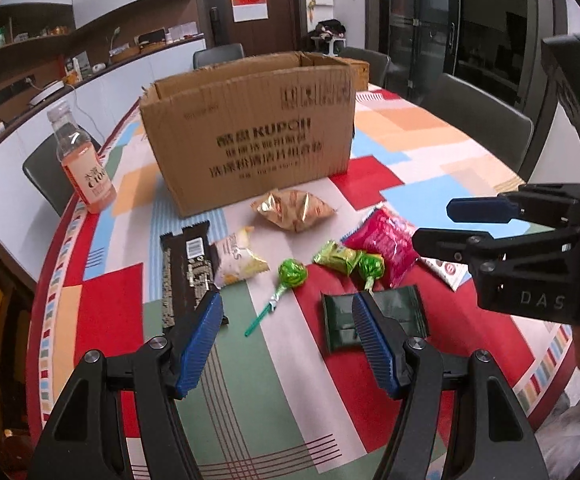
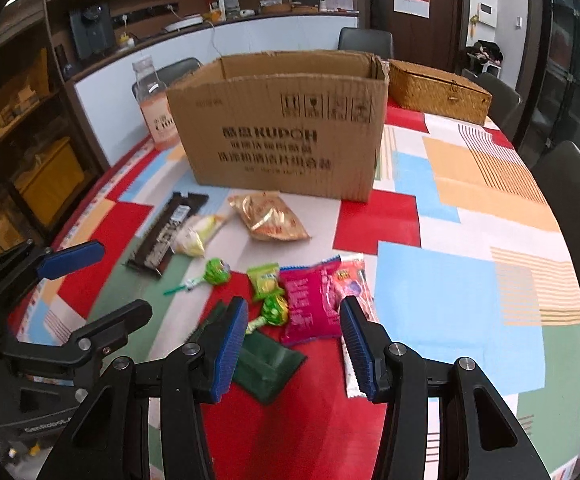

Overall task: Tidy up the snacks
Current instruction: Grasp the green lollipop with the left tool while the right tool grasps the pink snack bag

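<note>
- Your left claw (image 1: 286, 320) hangs above the near edge of the surface (image 1: 290, 380) with its blue pads spread apart and nothing between them; one pad overlaps the near end of the long dark bar (image 1: 188, 268), the other the dark green packet (image 1: 374, 322)
- Your right claw (image 2: 294, 322) is likewise apart and empty; from its own camera it sits over the pink packet (image 2: 310, 304) with the red and white wrapper (image 2: 354, 280) just beside it; from the left camera you see it side-on at the right (image 1: 438, 224)
- The cardboard box (image 1: 250, 136) stands open at the top in the middle of the surface, behind all the snacks; the golden bag (image 1: 294, 210) lies just in front of it
- Between the bar and the pink packet you have the pale yellow packet (image 1: 238, 260) touching the bar, a green lollipop (image 1: 292, 274) lying on its side, a small green packet (image 1: 338, 260) and a second green lollipop (image 1: 371, 266) tucked against the pink packet
- A bottle (image 1: 82, 160) of pink drink stands upright left of the box; a woven basket (image 2: 438, 90) sits behind the box on the right
</note>
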The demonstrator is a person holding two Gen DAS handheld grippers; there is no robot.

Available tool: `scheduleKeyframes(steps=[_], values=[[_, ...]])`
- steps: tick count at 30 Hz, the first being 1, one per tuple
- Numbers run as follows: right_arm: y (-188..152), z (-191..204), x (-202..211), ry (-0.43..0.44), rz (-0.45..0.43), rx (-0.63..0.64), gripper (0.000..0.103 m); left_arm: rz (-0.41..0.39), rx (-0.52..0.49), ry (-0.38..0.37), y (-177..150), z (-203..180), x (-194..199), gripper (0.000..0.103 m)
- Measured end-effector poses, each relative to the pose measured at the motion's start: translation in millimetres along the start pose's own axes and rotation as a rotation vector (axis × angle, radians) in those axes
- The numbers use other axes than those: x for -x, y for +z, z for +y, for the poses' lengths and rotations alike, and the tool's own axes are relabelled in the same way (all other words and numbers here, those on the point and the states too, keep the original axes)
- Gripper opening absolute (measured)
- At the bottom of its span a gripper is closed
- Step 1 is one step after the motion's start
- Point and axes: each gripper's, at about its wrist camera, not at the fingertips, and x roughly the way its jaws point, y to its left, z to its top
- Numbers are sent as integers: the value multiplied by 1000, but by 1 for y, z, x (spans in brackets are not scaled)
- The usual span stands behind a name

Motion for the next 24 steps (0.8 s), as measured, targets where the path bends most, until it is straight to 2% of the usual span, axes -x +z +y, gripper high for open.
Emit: scheduleKeyframes(steps=[7, 14, 17, 24], values=[[1, -9, -22, -5, 41, -23, 49, 27, -8, -10, 4, 2, -27, 66], [9, -16, -45, 1, 73, -40, 49, 73, 19, -72, 17, 12, -57, 52], [10, -18, -55, 5, 92, -42, 49, 104, 36, -113, 19, 14, -70, 49], [11, -20, -70, 10, 119, -42, 49, 151, 48, -127, 21, 14, -91, 40]])
